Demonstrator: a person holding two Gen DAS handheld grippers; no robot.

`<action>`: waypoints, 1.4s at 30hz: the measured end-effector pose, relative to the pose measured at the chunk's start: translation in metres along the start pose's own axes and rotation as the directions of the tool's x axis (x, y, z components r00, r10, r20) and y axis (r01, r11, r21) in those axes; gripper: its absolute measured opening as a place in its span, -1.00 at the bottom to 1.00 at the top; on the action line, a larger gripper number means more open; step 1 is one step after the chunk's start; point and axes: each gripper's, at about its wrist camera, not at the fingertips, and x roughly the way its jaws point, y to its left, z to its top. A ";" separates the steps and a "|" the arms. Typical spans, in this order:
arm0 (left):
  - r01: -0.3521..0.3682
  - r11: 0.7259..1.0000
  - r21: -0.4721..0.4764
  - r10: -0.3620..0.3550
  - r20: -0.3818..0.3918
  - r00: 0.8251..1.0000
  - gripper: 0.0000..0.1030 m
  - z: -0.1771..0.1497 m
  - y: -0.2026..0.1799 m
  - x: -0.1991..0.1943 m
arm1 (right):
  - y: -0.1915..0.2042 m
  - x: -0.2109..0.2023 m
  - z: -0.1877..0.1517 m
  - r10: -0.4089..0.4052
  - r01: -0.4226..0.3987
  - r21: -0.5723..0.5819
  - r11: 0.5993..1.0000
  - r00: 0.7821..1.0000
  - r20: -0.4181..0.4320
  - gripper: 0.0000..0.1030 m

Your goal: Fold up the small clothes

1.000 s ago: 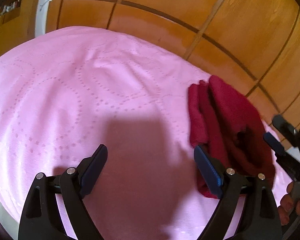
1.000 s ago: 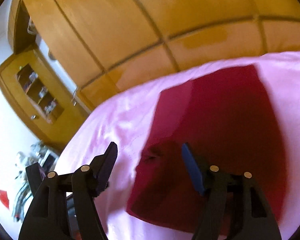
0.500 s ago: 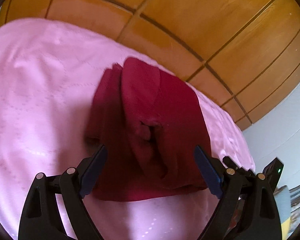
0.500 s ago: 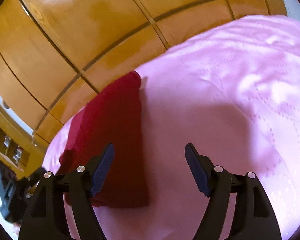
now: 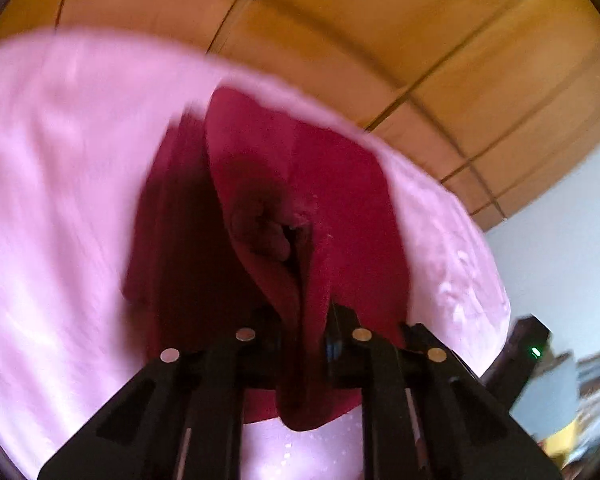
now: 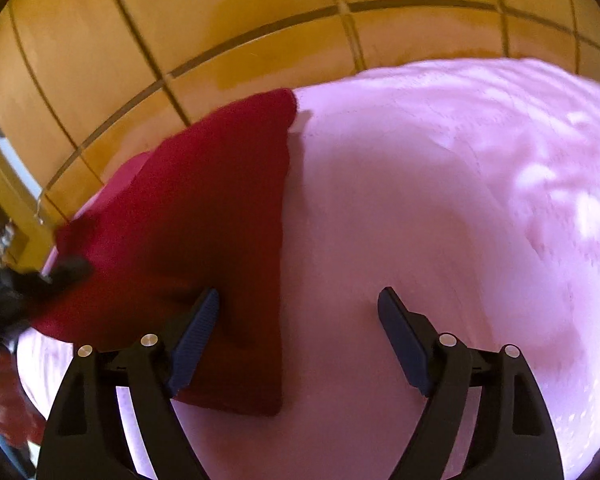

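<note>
Both low over bedspread [image 6: 440,200]: left hand-held gripper [image 5: 304,340] pinching red garment [image 5: 332,200]; right hand-held gripper [image 6: 298,340] spread.

The left gripper [image 5: 302,344] hides the near edge of the folded dark-red knit garment [image 5: 340,208]; the pink quilted bedspread [image 5: 60,184] smears with blur; the small dark device with a green light [image 5: 534,350] is too blurred to identify.
</note>
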 end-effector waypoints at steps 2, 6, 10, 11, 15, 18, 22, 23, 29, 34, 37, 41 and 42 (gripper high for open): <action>-0.002 0.999 0.037 0.001 0.032 0.999 -0.75 0.002 -0.004 -0.019 | 0.011 -0.006 0.001 0.038 -0.038 -0.037 0.999 0.999 -0.005 0.55; -0.112 0.993 0.023 0.112 0.022 0.994 -0.74 -0.010 0.024 -0.009 | 0.036 0.002 -0.008 0.036 -0.043 -0.129 0.991 0.998 -0.057 0.55; -0.125 0.992 -0.008 0.124 -0.028 0.992 -0.67 -0.025 0.053 0.025 | 0.038 0.020 -0.022 0.003 -0.017 -0.164 0.986 0.997 -0.082 0.59; -0.123 0.992 0.005 0.123 -0.012 0.992 -0.67 -0.026 0.052 0.025 | 0.038 0.019 -0.023 0.004 -0.017 -0.173 0.985 0.997 -0.077 0.59; -0.092 0.996 0.008 0.092 0.011 0.996 -0.47 -0.029 0.050 0.022 | 0.032 0.013 -0.024 0.023 -0.034 -0.155 0.987 0.997 -0.075 0.61; -0.054 0.998 -0.018 0.055 0.040 0.998 -0.14 -0.033 0.050 0.007 | 0.023 0.003 -0.022 0.048 -0.055 -0.098 0.994 0.996 -0.078 0.62; -0.153 0.988 -0.002 0.151 0.189 0.970 0.34 -0.036 0.040 -0.031 | 0.017 -0.015 -0.019 0.054 -0.056 -0.051 0.997 0.998 -0.042 0.62; -0.172 0.985 -0.003 0.168 0.220 0.961 0.34 -0.033 0.037 -0.038 | 0.012 -0.020 -0.017 0.048 -0.050 -0.036 0.998 0.998 -0.028 0.62; -0.159 0.986 0.045 0.140 0.289 0.947 0.41 0.009 -0.001 -0.041 | -0.005 -0.021 0.015 0.037 -0.038 0.053 0.998 0.999 0.013 0.69; -0.215 0.939 0.268 0.167 0.191 0.967 0.48 0.038 -0.065 0.024 | -0.011 -0.014 0.057 0.024 -0.027 0.086 0.996 0.999 0.040 0.69; -0.215 0.921 0.325 0.186 0.119 0.975 0.48 0.044 -0.084 0.062 | -0.008 -0.003 0.085 -0.007 0.004 0.096 0.995 0.999 0.032 0.69; -0.234 0.910 0.343 0.218 0.086 0.972 0.48 0.036 -0.082 0.086 | 0.001 0.008 0.108 0.002 -0.004 0.060 0.998 1.000 0.028 0.70; -0.237 0.906 0.350 0.220 0.088 0.972 0.50 0.031 -0.079 0.089 | 0.008 0.014 0.113 0.009 -0.010 0.025 1.000 1.000 0.029 0.76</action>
